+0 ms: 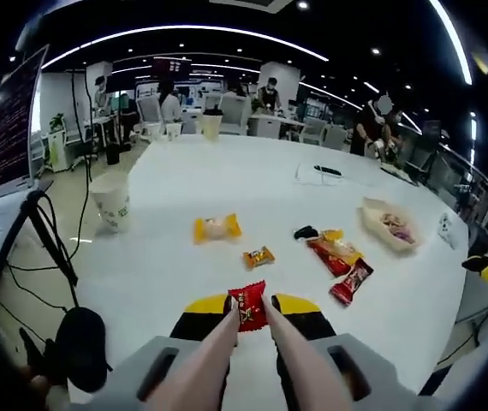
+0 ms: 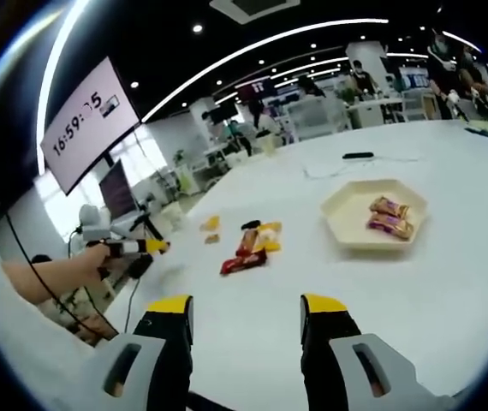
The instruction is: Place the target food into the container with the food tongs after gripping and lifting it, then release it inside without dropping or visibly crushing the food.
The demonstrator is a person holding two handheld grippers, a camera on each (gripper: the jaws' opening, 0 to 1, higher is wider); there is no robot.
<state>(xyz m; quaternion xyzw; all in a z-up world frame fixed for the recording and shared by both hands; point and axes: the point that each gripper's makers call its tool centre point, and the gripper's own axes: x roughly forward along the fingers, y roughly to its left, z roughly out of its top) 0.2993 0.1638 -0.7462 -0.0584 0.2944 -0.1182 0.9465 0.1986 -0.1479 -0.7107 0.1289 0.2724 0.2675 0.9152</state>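
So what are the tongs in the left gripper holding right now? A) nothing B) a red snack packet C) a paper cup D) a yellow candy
B: in the left gripper view, the tongs pinch a red snack packet between their tips, above the white table.

this is an open office. far behind the big white table (image 1: pixel 227 184) stand desks with monitors (image 1: pixel 124 101) and office chairs (image 1: pixel 234 111), people work there, long ceiling light strips (image 2: pixel 252 47) run overhead, and a wall screen (image 2: pixel 86 120) shows time.
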